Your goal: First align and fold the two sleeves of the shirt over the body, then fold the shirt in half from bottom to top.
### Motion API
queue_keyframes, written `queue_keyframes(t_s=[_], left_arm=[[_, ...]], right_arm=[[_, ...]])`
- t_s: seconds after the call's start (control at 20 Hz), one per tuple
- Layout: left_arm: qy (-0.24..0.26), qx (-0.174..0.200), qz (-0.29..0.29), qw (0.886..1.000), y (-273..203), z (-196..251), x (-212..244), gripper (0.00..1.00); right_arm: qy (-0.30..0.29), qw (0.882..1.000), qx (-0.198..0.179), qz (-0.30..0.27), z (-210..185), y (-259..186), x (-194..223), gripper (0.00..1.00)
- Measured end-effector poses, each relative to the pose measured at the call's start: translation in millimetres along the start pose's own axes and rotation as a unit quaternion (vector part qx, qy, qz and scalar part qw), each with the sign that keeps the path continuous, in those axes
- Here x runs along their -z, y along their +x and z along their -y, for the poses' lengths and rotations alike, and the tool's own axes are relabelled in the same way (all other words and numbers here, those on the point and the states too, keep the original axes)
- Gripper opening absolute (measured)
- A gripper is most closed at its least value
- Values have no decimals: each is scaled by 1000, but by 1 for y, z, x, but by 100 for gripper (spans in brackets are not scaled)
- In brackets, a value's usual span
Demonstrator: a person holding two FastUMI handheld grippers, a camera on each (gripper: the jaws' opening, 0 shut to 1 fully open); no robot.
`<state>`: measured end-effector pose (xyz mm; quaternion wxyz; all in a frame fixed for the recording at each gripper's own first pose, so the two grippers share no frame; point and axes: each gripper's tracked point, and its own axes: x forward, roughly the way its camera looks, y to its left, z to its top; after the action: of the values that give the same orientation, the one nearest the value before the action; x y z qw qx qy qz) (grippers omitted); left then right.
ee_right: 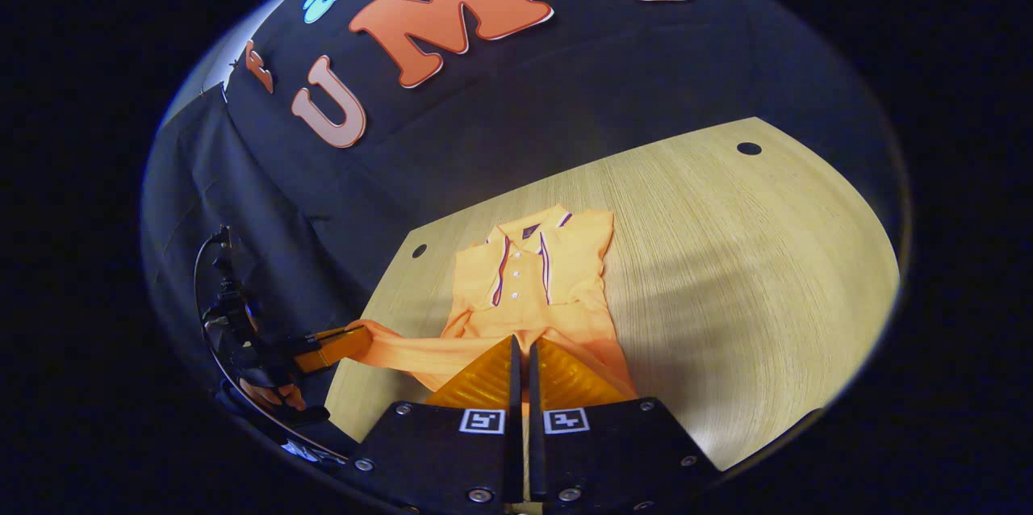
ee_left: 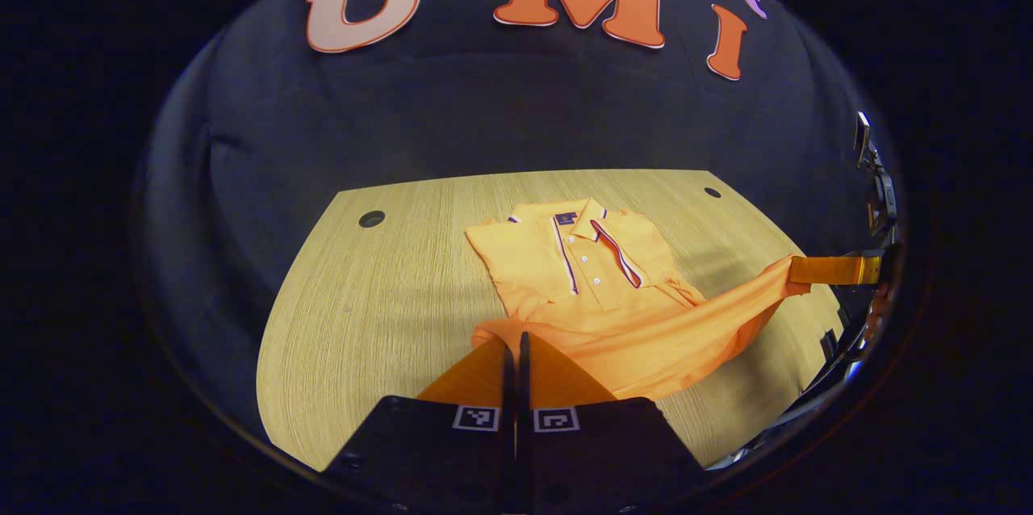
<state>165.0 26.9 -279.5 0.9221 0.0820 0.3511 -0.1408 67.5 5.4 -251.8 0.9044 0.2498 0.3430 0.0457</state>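
Both claws are pinched on the bottom hem of the shirt (ee_left: 581,257), and we see the cloth lifted off the worktop (ee_left: 371,297) between them. Looking along the left claw (ee_left: 515,353), its two fingers stand pressed together with the orange fabric clamped between them at the near edge of the garment. From there the hem runs in a raised band across to the right, where the right claw (ee_left: 831,270) grips its other end, near the right edge of the worktop. In the right gripper view we see the right claw (ee_right: 521,362) likewise closed on the hem, fingers together on the cloth, and the left claw (ee_right: 335,345) farther off on the left with a hand (ee_right: 270,394) behind it. The shirt's collar (ee_right: 529,231) and buttoned placket (ee_right: 518,277) lie flat on the far part of the worktop, collar pointing toward the far wall. Both sleeves look folded in over the body, so the upper half reads as a narrow rectangle. Two dark round holes (ee_left: 371,218) mark the worktop's far corners
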Motion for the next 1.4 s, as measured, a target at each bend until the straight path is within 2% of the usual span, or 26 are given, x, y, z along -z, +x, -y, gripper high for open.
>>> queue_keyframes(t_s=[0.35,0.55,0.8,0.9,0.95,1.0,1.05,1.15,1.2,1.25,1.3,1.4], left_arm=[[7,19,7,1000,74,-19,-72,1],[20,27,-2,999,137,-31,-100,1],[33,24,-26,999,198,-44,-107,1],[33,29,-15,999,218,-43,-115,2],[39,29,-14,999,225,-42,-116,3],[44,17,-17,999,228,-44,-114,17],[41,9,-20,999,228,-46,-112,26],[14,2,-11,1000,219,-44,-116,61],[0,4,-6,1000,211,-43,-117,78],[-9,-3,2,1000,200,-45,-119,80],[-11,-13,9,1000,187,-48,-119,92],[-10,-33,32,999,158,-48,-124,100]], right_arm=[[-2,999,26,20,12,69,-64,4],[-18,998,60,14,33,117,-95,4],[-30,996,87,-20,53,171,-106,4],[-20,991,127,-38,71,187,-104,4],[-4,990,134,-42,76,192,-104,5],[13,989,139,-41,78,198,-104,4],[19,990,135,-35,75,197,-108,20],[12,991,131,-24,71,194,-113,53],[3,991,130,-17,67,188,-116,65],[-7,991,131,-9,65,179,-117,88],[-17,991,133,-2,61,168,-118,91],[-41,991,129,18,52,143,-120,97]])
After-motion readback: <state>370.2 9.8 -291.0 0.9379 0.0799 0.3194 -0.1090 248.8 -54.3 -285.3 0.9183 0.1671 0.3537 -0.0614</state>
